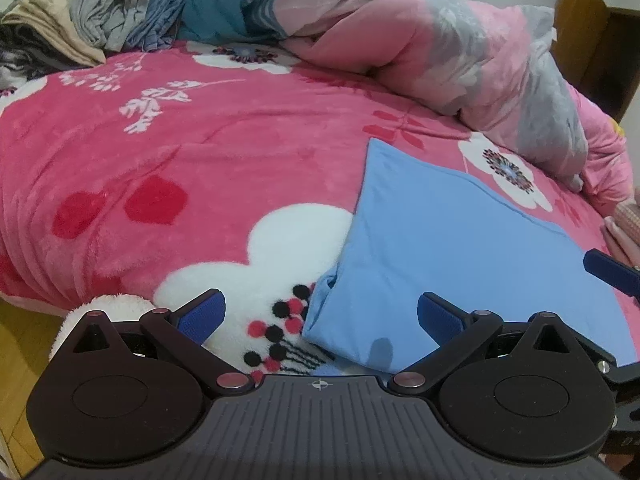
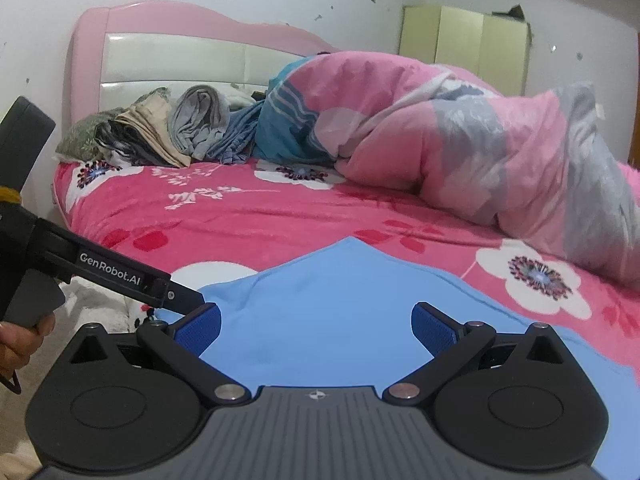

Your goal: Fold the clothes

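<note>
Pink floral fleece bed cover (image 1: 168,152) carries the flat light-blue cotton garment (image 1: 460,248) near its front edge, lying right of the wide-open left hand-held gripper (image 1: 320,316) and directly beneath the equally spread right hand-held gripper (image 2: 316,326), which is nearer.

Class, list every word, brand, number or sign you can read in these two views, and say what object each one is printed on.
"GenRobot.AI" in white letters on the black side bar of the left gripper, seen from the right wrist view.
A small crosshair mark, with no letters, on the ribbed grey body of each gripper.
No other readable text: the pink flowered blanket, the blue garment and the pile of clothes show no print that reads as words.
</note>
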The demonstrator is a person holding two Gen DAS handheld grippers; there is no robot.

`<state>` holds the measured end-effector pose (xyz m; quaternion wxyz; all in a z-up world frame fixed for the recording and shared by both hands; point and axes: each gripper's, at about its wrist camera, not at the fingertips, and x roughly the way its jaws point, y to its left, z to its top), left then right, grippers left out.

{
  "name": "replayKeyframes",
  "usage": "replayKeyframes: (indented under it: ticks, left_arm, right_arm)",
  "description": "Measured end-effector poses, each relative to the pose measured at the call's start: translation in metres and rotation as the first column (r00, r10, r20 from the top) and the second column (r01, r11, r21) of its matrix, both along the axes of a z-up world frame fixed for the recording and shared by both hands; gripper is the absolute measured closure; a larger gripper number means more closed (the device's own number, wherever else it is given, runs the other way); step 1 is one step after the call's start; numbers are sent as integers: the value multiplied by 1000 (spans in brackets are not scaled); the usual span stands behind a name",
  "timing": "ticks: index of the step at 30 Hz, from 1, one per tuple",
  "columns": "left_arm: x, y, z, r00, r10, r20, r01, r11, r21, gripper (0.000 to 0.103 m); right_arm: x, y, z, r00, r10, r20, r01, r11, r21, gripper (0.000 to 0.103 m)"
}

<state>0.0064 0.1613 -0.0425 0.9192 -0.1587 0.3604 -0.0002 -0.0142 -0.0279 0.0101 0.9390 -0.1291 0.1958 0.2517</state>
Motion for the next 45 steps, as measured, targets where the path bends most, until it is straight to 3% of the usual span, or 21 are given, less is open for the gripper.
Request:
replayKeyframes:
  ticks: [10,29,36,41,45]
  left_arm:
    - [4,2,-3,1000,-22,-6,22,1000,-15,0]
    - [6,11,2,998,-11,64,11,1000,-9,0]
    - [9,29,1,999,37,0,-37,996,-76,0]
    - [8,46,0,995,100,-11,-101,989,-107,0]
    - [11,55,2,992,125,-8,-125,984,-123,0]
  right_arm:
    - [-2,6,-8,1000,4,18,-4,1000,-28,0]
    - [-18,35,-24,987,132,87,-119,983,-139,0]
    - [-20,50,-28,980,172,98,-154,972,-175,1]
    - [-22,65,-37,965,242,102,-211,946,-246,11]
    - [-18,81,-46,953,287,99,-244,919,-311,28]
